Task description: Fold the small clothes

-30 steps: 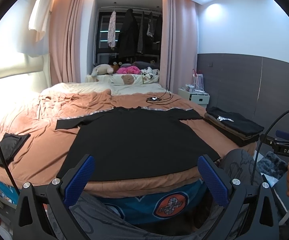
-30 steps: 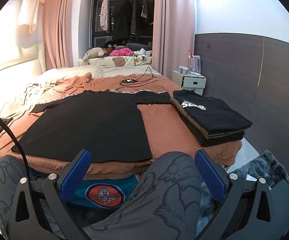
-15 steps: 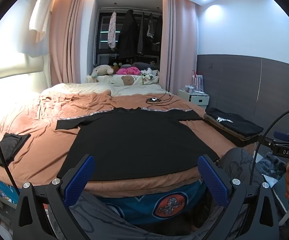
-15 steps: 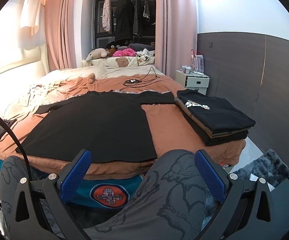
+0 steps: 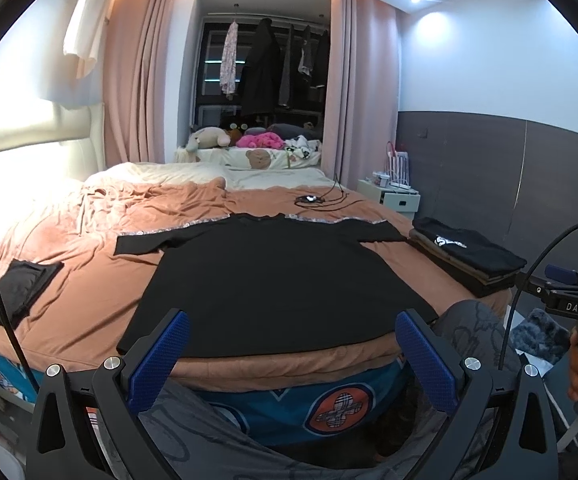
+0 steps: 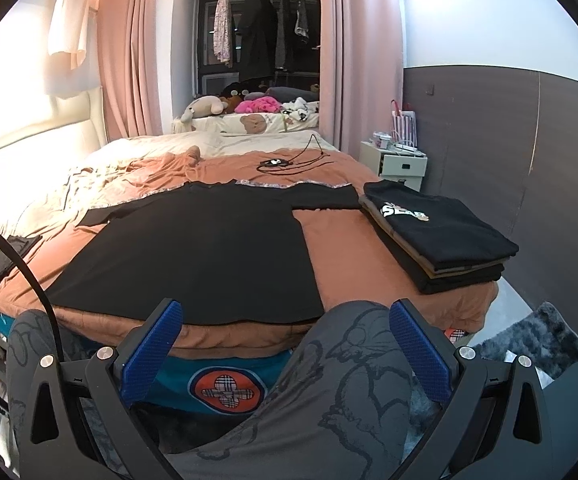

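Ahead of my left gripper [image 5: 289, 350], its jaws apart and empty, the black T-shirt [image 5: 273, 276] lies flat on the bed [image 5: 85, 304]; from the right gripper [image 6: 285, 346], likewise spread, it looks limp and light, so I'd pinch the hem corners

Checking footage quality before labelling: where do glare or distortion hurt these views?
Left wrist view: the pale padded headboard is blown out and fisheye bends the room edges. Right wrist view: the same glare at left; the spread black T-shirt shows almost no fold detail.
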`<state>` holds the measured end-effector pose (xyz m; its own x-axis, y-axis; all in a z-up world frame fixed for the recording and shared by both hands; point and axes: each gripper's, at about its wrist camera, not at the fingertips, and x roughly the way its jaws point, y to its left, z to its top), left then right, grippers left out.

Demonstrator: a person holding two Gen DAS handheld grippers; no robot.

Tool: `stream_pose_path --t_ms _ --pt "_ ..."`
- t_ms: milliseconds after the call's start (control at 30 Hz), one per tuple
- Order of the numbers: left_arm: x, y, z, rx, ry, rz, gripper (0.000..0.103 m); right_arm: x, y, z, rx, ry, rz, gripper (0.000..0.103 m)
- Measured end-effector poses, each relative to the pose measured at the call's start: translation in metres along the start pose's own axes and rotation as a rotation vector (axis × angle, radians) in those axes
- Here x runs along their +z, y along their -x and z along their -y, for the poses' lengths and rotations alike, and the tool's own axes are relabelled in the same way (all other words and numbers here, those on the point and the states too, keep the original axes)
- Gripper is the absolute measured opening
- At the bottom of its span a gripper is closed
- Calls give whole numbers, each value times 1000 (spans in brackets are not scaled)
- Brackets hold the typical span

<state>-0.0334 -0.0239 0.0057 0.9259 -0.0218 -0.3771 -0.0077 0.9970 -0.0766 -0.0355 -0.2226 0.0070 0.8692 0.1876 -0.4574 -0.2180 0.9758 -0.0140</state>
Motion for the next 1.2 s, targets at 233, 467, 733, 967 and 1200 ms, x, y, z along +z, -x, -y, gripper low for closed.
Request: stream_pose_path --t_ms 233,467,733,967,1200 --pt "-2 -1 -4 1 12 -9 103 0 -1 1 5 4 4 103" --pt "-1 0 -8 12 19 -13 103 -1 -3 -3 9 8 -3 103" --pt "1 -4 -14 14 21 -28 103 3 -7 -6 14 14 -8 103" --pt "8 -15 -22 83 2 -29 103 10 -15 -10 12 26 7 103" --pt "23 -36 -45 180 27 -52 103 24 -40 -12 42 18 2 103"
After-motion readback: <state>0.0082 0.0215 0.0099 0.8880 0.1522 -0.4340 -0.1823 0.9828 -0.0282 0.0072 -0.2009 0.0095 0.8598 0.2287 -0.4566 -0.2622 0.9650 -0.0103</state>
